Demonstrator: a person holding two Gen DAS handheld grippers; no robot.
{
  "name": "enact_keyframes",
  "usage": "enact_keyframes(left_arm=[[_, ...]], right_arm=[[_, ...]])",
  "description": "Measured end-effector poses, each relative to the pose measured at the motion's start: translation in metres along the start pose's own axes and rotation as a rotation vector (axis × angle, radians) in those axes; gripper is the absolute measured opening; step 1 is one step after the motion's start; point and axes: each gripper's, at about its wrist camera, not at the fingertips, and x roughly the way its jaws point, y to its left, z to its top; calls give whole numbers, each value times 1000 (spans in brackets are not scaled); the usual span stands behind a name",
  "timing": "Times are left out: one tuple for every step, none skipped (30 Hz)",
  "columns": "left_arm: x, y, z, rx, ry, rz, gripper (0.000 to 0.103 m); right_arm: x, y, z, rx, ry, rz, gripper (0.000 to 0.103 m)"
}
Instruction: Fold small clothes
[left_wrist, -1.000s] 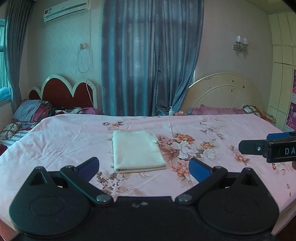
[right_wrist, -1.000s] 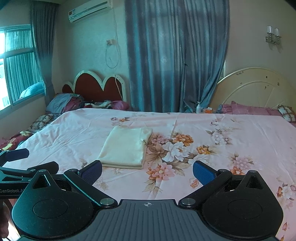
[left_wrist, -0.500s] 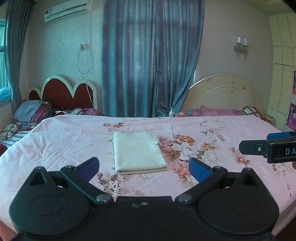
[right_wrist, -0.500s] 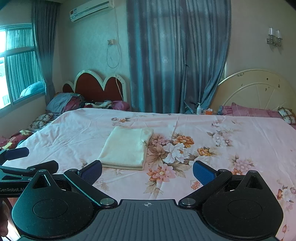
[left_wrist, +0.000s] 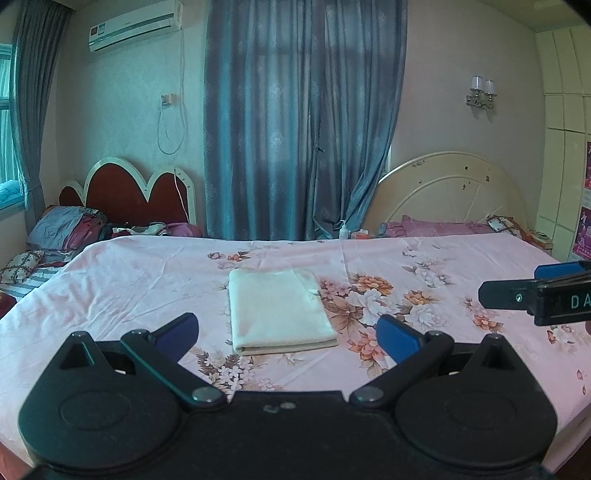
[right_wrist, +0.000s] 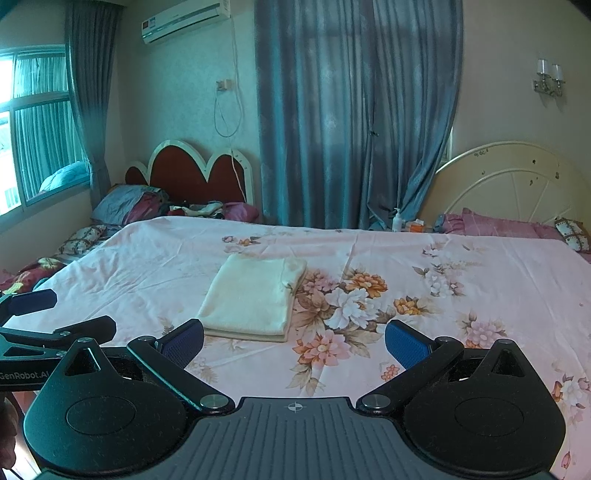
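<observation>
A folded cloth lies flat near the centre of the frame on a bed sheet that fills the middle band. In the lower foreground, the left gripper spreads its two fingers either side of the cloth's near edge, not touching it. The right gripper enters from the right edge, above the sheet. Behind the bed, curtains hang at upper centre, with a headboard to their left and another headboard to their right.

folded cloth: pale cream, plain | bedsheet: light pink, orange-white-pink flower print | curtains: blue-grey, faint motif | headboard: dark red, white scalloped trim | finger pads: blue on black
</observation>
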Motion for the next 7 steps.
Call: enact_keyframes(left_arm=[[0, 0, 0, 1, 0, 0, 102], [1, 0, 0, 4, 0, 2, 102], [1, 0, 0, 6, 0, 1, 102], [2, 0, 0, 7, 2, -2, 102], [2, 0, 0, 7, 5, -4, 102], [3, 1, -1, 7, 8, -4, 102], [4, 0, -2, 7, 11, -5, 102]], right_arm=[[0, -1, 1, 1, 0, 1, 103], [1, -2, 1, 1, 0, 2, 103], [1, -2, 1, -1, 0, 2, 103], [1, -1, 1, -1, 0, 1, 103], [1, -2, 1, -1, 1, 3, 103], [2, -2, 2, -1, 3, 5, 103], [3, -3, 2, -4, 6, 8, 103]])
